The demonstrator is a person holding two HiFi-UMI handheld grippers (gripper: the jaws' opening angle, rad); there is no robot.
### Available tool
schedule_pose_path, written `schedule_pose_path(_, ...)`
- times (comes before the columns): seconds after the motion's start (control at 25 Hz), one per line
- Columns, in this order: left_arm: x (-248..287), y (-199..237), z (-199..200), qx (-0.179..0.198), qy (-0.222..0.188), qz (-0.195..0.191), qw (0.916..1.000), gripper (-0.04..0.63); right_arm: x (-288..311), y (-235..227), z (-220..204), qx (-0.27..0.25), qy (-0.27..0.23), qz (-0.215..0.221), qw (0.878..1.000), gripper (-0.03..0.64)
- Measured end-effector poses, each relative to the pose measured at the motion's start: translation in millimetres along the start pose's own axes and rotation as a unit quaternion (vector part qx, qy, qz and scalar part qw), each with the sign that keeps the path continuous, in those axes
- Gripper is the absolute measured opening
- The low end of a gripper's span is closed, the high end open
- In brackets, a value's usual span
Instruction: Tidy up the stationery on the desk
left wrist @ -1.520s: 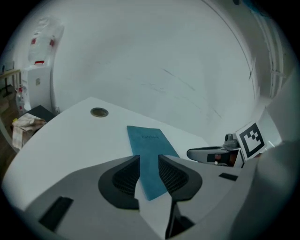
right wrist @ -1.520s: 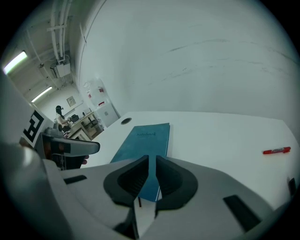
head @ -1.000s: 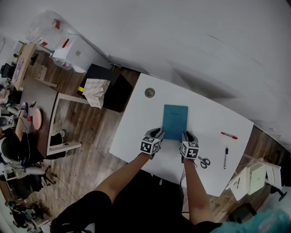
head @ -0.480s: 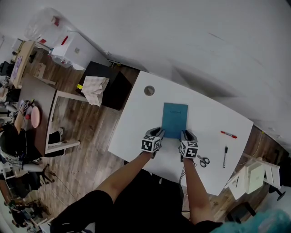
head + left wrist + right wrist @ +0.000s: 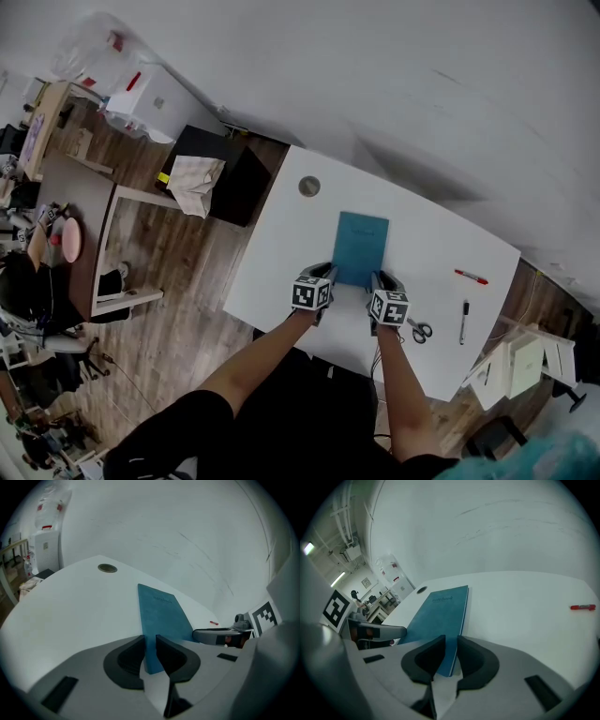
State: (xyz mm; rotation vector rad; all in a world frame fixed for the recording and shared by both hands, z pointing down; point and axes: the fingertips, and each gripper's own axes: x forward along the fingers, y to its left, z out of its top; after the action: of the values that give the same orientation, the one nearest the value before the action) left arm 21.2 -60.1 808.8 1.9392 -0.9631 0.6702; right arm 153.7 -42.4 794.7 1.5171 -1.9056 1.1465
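Note:
A teal notebook point(image 5: 361, 246) lies flat in the middle of the white desk point(image 5: 281, 262). My left gripper point(image 5: 329, 275) is at its near left corner. In the left gripper view that corner point(image 5: 151, 641) fills the narrow gap of the left gripper point(image 5: 150, 651); its jaws have just been closing and the pads sit against it. My right gripper point(image 5: 382, 279) is at the near right corner. In the right gripper view the notebook point(image 5: 438, 609) runs into the right gripper point(image 5: 451, 653), whose pads close on its edge.
A red marker point(image 5: 472, 277) and a black pen point(image 5: 463, 321) lie at the desk's right end, with scissors point(image 5: 420, 330) just right of my right gripper. A round cable hole point(image 5: 309, 186) sits at the far left corner. The desk's near edge is close behind both grippers.

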Motion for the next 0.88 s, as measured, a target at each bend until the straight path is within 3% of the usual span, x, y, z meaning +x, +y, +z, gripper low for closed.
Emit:
schedule_pose_path(0.12, -5.7, 6.8, -1.4, 0.012, 0.006, 0.007, 0.9999, 0.081, -1.7, 10.8, -9.2, -0.004, 0.007, 0.001, 1.000, 0.086)
schedule_pose_path(0.32, -24.1, 27.7, -11.3, -0.013, 0.020, 0.003, 0.9997, 0.081, -0.5, 38.6, -24.2, -0.026, 0.031, 0.004, 0.999, 0.086)
schedule_pose_path(0.6, -54.3, 59.9, -21.4, -0.002, 0.027, 0.005, 0.9996, 0.075, 5.0, 82.5, -40.4, -0.046, 0.049, 0.002, 0.998, 0.086)
schedule_pose_path(0.88, -80.7, 95.5, -29.8, 0.002, 0.031, 0.010, 0.9995, 0.071, 16.4, 123.7, -51.1, -0.012, 0.057, 0.000, 0.998, 0.086)
